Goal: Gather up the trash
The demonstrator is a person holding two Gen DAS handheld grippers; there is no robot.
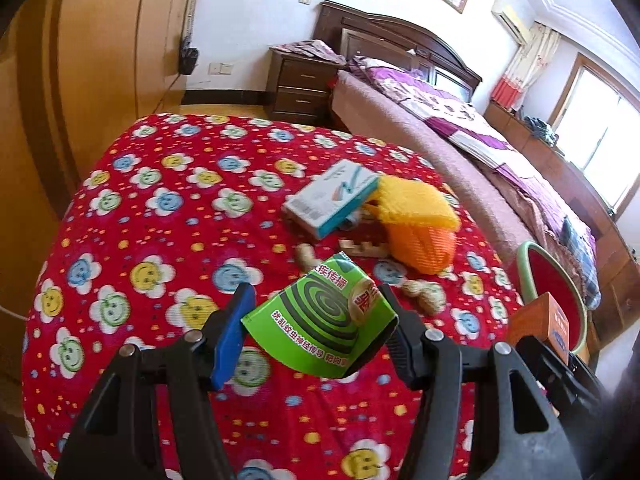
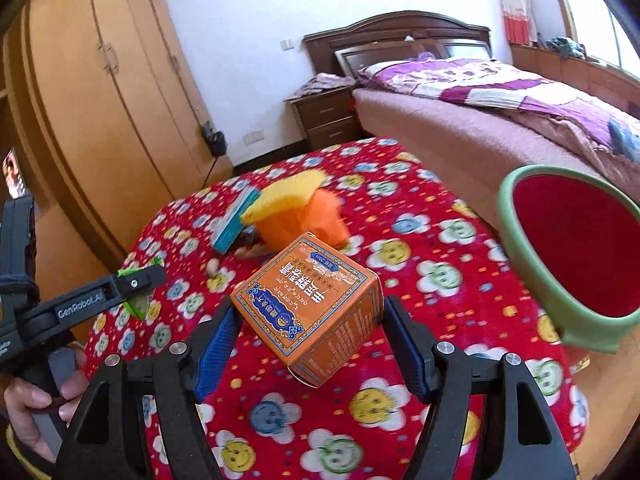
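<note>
Got a green box (image 1: 320, 320) pinched in my left gripper (image 1: 320, 334) and an orange box (image 2: 308, 308) clamped in my right gripper (image 2: 308, 344), both held up off the red flowery tablecloth (image 1: 160, 240). Bin (image 2: 532, 280) sits just right of the orange one, more trash (image 1: 416, 224) lying farther back.
</note>
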